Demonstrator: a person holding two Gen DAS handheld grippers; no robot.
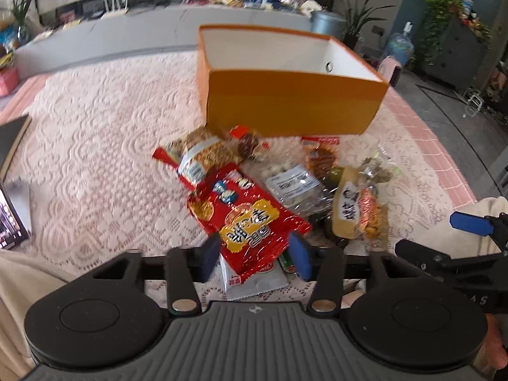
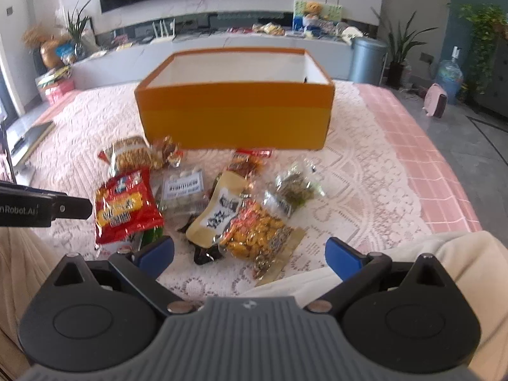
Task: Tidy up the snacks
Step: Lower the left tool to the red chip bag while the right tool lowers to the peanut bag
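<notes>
A heap of snack packets lies on the lace-covered table in front of an empty orange box (image 1: 285, 108) (image 2: 235, 120). My left gripper (image 1: 255, 258) hangs over the near end of a red snack bag (image 1: 250, 222) (image 2: 123, 209). The bag sits between its blue pads, which stand close by its edges without visibly squeezing it. My right gripper (image 2: 250, 254) is wide open, low over a clear bag of yellow nuts (image 2: 263, 238). Next to that bag lie a beige pouch with black characters (image 2: 219, 209) and a clear pack with a white label (image 2: 182, 190).
A bag of green snacks (image 2: 295, 190) lies to the right, and a brown noodle-like packet (image 2: 133, 155) by the box's left corner. A screen (image 1: 12, 222) stands at the table's left edge. A person's cream sleeve (image 2: 444, 254) rests on the near right edge.
</notes>
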